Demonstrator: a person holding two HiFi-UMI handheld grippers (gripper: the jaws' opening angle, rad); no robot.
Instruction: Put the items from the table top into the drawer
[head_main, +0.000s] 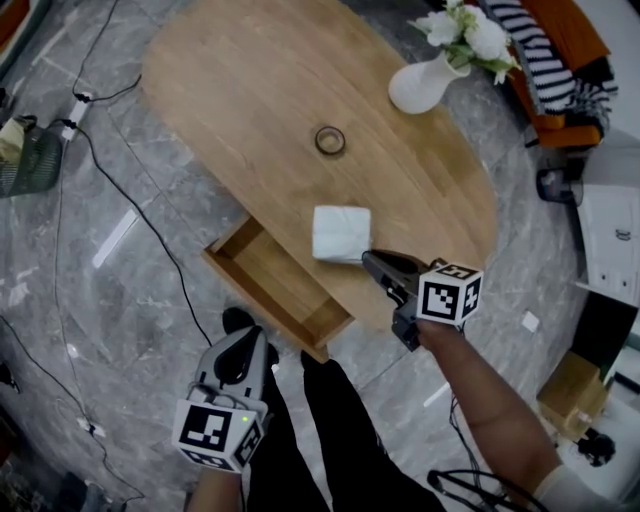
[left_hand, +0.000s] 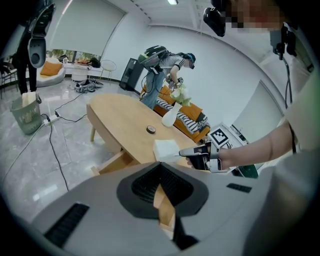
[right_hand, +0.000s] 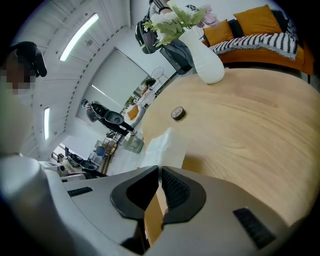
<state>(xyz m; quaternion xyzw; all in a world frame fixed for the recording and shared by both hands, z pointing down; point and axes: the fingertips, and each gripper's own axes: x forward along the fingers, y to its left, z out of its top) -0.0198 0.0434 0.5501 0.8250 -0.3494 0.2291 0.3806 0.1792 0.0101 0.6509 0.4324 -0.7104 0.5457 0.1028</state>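
Nearest, the drawer (head_main: 280, 282) stands pulled open from the near side of the oval wooden counter (head_main: 250, 90) and shows only its bare wooden bottom. Just beside its far right corner, over the counter top and outside the drawer, is the white packet (head_main: 340, 230). Farther along lies a small tape roll (head_main: 330, 140). At the far end, a white vase (head_main: 420, 88) holds white flowers (head_main: 465, 30).

The left gripper (head_main: 250, 350) hangs low before the drawer, pointing down at a slant, its fingers together with nothing between them. The right gripper (head_main: 368, 258) reaches in from the right, also slanted down, its fingers pinched on the near edge of the packet.
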